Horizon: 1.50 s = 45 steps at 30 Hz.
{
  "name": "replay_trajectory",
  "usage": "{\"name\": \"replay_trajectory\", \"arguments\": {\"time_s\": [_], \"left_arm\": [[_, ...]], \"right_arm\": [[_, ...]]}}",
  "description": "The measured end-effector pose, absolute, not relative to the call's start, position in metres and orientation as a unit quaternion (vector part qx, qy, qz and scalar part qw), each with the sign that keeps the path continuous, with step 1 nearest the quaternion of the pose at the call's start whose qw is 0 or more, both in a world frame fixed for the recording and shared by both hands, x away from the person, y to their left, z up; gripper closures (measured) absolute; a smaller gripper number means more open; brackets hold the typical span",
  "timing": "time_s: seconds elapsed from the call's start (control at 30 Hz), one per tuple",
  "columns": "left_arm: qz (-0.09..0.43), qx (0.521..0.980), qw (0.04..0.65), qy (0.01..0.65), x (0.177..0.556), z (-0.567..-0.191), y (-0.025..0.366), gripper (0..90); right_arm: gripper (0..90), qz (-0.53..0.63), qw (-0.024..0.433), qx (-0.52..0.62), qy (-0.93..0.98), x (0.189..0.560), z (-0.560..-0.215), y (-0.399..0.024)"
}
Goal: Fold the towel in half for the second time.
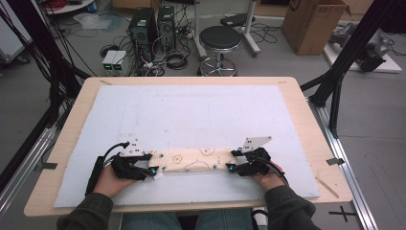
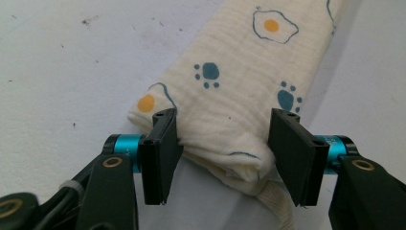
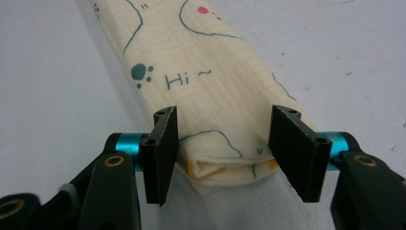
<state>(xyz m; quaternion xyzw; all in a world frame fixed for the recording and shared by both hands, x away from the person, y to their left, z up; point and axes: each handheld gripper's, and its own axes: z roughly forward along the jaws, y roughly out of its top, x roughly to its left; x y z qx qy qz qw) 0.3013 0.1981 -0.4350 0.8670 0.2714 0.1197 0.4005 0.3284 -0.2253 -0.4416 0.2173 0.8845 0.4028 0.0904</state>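
Near the front edge of the tabletop point(image 1: 306, 124), on a white sheet point(image 1: 191, 115), lies a folded cream cloth point(image 1: 194, 159); the left hand-held gripper point(image 1: 152, 168) and right hand-held gripper point(image 1: 233, 160) each straddle one end, jaws apart, pads beside the fabric without pinching it

A: What blocks the white mat point(image 1: 191, 110)?

B: Just the folded cloth point(image 1: 194, 159), lying crosswise near the front edge, with the left gripper point(image 1: 154, 167) at one end and the right gripper point(image 1: 231, 160) at the other.

A: And beyond it?

B: Open mat all the way to the far edge of the wooden table point(image 1: 306, 110). At each end, bare mat flanks the cloth point(image 2: 230, 81) point(image 3: 206, 72).
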Motion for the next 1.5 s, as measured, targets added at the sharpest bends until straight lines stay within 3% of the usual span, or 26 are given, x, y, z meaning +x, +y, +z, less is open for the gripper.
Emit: {"name": "replay_trajectory", "arguments": {"time_s": [0.27, 0.5, 0.73, 0.97, 1.5], "left_arm": [[0.118, 0.841, 0.447, 0.280, 0.303, -0.415, 0.202, 38.8], [0.128, 0.822, 0.464, 0.303, 0.316, -0.405, 0.206, 38.0], [0.141, 0.820, 0.440, 0.338, 0.328, -0.412, 0.206, 42.2], [0.121, 0.820, 0.426, 0.363, 0.339, -0.423, 0.204, 45.2], [0.091, 0.842, 0.391, 0.361, 0.342, -0.438, 0.197, 61.6]], "right_arm": [[37.3, 0.453, 0.068, 0.229, 0.859, 0.332, -0.423, -0.228], [40.3, 0.465, 0.070, 0.265, 0.842, 0.345, -0.411, -0.237], [44.7, 0.455, 0.059, 0.304, 0.835, 0.364, -0.418, -0.241], [49.5, 0.430, 0.030, 0.320, 0.844, 0.374, -0.430, -0.232], [64.7, 0.400, 0.023, 0.311, 0.862, 0.371, -0.442, -0.227]]}}
